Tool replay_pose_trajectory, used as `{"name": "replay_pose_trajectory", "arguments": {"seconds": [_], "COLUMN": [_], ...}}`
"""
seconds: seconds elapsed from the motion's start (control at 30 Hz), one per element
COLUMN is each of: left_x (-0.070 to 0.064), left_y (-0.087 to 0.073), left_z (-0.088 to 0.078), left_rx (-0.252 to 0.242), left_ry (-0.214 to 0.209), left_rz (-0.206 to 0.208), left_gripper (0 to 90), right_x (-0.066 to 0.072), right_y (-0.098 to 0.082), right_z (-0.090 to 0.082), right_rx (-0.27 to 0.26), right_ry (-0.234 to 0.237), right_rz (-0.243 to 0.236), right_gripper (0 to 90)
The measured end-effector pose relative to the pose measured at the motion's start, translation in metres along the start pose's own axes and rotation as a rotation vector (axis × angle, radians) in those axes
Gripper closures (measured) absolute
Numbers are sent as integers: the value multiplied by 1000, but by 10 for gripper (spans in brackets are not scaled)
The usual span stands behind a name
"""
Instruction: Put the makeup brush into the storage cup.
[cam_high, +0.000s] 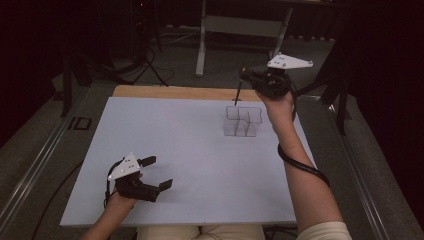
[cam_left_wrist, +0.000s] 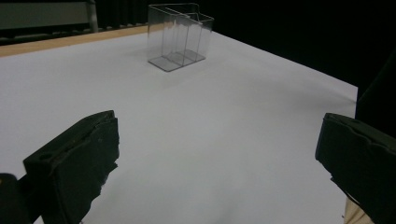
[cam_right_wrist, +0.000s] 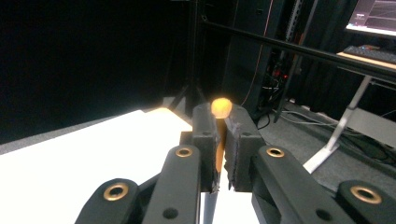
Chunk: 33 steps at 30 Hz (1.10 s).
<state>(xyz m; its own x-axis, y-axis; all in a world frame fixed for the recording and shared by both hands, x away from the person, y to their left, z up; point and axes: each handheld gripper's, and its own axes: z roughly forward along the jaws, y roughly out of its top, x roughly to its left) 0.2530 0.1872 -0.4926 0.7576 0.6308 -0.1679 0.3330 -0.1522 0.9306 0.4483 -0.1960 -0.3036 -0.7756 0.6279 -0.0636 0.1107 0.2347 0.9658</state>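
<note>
Clamped between the right tongs: a slim pencil, orange-tipped at its upper end, dark shaft hanging below the pads. Held up in the air over the far right part of the bench, lower end pointing down toward the clear divided holder and hanging just above its far rim, not yet inside any compartment. Holder standing upright on the white surface, near the far edge and toward the right side, nothing seen in its compartments. Beyond it, a strip of bare wood along the far edge. Left tongs near the near-left corner, low over the surface, jaws wide apart with nothing between them, well apart from the holder. Dark floor and a metal table frame behind the bench.
</note>
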Motion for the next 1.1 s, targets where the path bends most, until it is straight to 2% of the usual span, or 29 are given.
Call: {"name": "replay_pose_trajectory", "arguments": {"seconds": [0.1,0.23,0.5,0.63,0.8,1.1], "left_x": [-2,-2,-1,-1,-1,-2], "left_y": [0,-1,-2,-3,-4,-4], "left_z": [1,1,1,2,4,3], "left_rx": [1,7,7,15,21,22], "left_ry": [-5,-10,-11,-15,-16,-18], "left_rz": [3,8,6,3,3,5], "left_gripper": [5,5,5,5,5,5], "right_x": [-4,-6,-11,-15,-17,-22], "right_y": [-6,-12,-21,-29,-36,-53], "right_z": [3,9,16,20,25,34], "right_rx": [-4,10,15,20,41,61], "right_ry": [-2,-24,-38,-39,-47,-61], "right_rz": [18,11,19,43,42,76], "right_gripper": [837,837,837,837,837,835]}}
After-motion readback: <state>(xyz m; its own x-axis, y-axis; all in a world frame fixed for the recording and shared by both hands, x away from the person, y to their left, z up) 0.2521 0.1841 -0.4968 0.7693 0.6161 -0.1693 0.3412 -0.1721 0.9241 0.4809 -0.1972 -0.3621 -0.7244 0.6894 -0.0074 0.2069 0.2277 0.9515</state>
